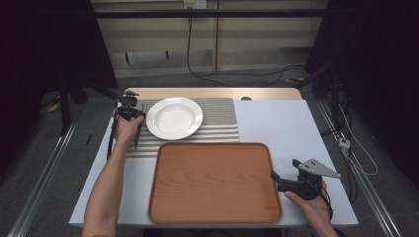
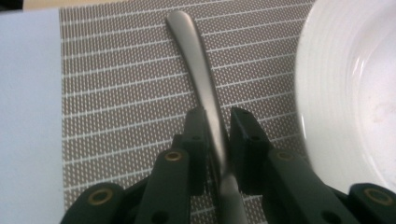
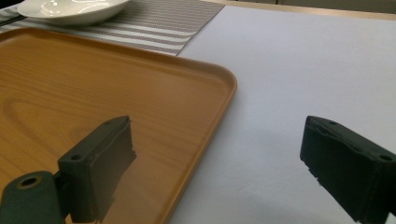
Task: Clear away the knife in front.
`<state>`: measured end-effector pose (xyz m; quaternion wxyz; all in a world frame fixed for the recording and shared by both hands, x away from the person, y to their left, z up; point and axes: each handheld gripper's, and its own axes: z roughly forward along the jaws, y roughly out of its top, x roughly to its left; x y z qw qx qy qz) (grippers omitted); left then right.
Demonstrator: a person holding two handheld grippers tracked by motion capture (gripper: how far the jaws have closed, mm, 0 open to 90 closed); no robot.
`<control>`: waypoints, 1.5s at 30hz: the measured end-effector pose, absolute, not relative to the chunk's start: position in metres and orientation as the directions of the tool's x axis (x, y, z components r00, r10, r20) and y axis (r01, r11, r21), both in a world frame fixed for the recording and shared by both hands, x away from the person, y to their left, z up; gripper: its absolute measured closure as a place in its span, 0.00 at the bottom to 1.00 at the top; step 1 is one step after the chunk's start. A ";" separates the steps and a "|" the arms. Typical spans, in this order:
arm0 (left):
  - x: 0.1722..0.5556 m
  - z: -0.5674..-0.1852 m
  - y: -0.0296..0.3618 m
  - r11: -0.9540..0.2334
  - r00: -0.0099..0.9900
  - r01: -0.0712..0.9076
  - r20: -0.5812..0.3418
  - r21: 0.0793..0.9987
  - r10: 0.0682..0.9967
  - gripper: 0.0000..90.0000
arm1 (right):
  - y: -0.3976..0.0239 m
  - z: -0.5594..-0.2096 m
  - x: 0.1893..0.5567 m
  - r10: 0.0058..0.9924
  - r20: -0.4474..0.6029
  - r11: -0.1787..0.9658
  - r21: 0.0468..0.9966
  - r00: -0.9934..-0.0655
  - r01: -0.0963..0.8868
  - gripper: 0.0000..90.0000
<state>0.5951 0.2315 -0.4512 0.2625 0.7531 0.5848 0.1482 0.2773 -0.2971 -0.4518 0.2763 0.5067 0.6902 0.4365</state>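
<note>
Currently, a slender brushed-metal cutlery handle [image 2: 201, 79] lying on the ribbed grey woven placemat [image 2: 121, 93] is clamped by the left gripper [image 2: 218, 135], beside the round white ceramic plate [image 2: 355, 93]. The rounded rectangular wooden tray [image 1: 215, 182] is flanked by the right gripper [image 3: 219, 163], jaws spread, grasping nothing.

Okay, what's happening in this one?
A person works a claw in each hand at a table. The left claw is closed around the handle of a metal utensil lying on the striped placemat, beside the white plate. The right claw rests open at the right edge of the wooden tray, one jaw over the tray, holding nothing.
</note>
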 end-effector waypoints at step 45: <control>0.592 -0.436 0.232 -0.244 0.314 0.822 -0.052 0.515 0.948 0.89 | -0.295 -0.452 0.279 0.939 0.062 0.108 0.880 -0.337 0.462 0.10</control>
